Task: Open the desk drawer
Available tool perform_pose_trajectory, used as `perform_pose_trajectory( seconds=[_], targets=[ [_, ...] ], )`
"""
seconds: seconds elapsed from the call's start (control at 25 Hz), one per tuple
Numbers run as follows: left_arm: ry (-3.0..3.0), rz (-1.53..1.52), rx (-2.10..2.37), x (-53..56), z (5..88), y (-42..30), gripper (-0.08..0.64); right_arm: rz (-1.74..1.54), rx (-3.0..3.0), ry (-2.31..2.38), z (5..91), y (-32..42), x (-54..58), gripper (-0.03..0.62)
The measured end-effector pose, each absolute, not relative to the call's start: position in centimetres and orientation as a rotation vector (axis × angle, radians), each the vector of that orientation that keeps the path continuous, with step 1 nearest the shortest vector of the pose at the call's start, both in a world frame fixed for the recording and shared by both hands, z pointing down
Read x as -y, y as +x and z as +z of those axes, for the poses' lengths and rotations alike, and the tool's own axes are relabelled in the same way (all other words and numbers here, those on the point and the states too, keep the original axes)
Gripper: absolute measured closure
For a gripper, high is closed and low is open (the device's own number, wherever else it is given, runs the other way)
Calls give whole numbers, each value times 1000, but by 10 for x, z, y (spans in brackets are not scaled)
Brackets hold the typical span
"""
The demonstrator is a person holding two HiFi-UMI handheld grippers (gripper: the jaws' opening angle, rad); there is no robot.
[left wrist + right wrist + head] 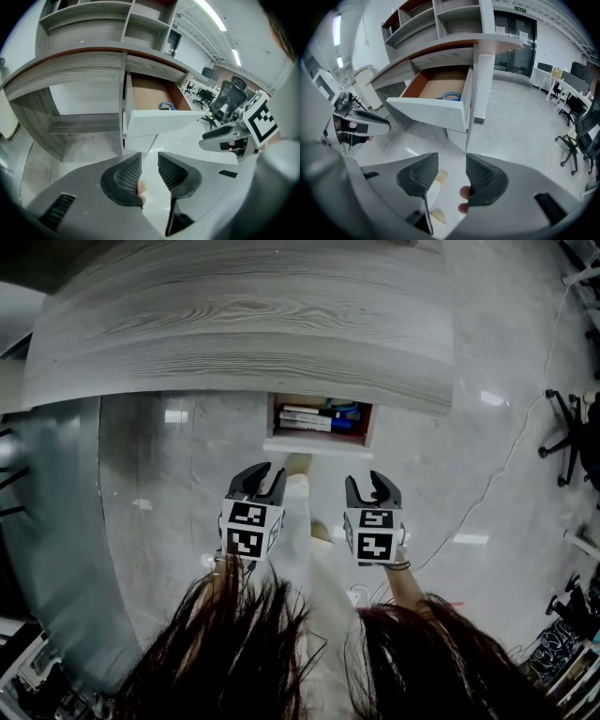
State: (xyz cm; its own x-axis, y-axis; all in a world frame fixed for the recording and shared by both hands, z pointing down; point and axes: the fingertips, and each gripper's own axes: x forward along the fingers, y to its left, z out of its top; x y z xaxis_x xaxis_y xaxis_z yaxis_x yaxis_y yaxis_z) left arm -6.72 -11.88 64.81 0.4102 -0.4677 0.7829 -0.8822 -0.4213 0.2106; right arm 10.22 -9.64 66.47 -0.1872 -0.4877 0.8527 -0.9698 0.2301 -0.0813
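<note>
The white desk drawer stands pulled out from under the grey wood desktop. It holds books and a blue item; a blue ring shows inside it in the right gripper view. The drawer front faces both grippers. My left gripper hangs open a little short of the drawer, holding nothing. My right gripper is level with it, also open and free of any object. Each gripper shows in the other's view: the right gripper and the left gripper.
The desk's grey side panel and leg space lie left of the drawer. Office chairs and a cable sit on the glossy floor at the right. Shelves rise above the desk. The person's hair fills the head view's bottom.
</note>
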Motion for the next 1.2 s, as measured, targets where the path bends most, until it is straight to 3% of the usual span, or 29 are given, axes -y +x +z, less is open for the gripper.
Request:
perform_pose_trajectory(
  seconds=[1.2],
  targets=[
    [2081,752,1316,44,512,-43,508,782,1913,1222,568,89,15,497]
  ],
)
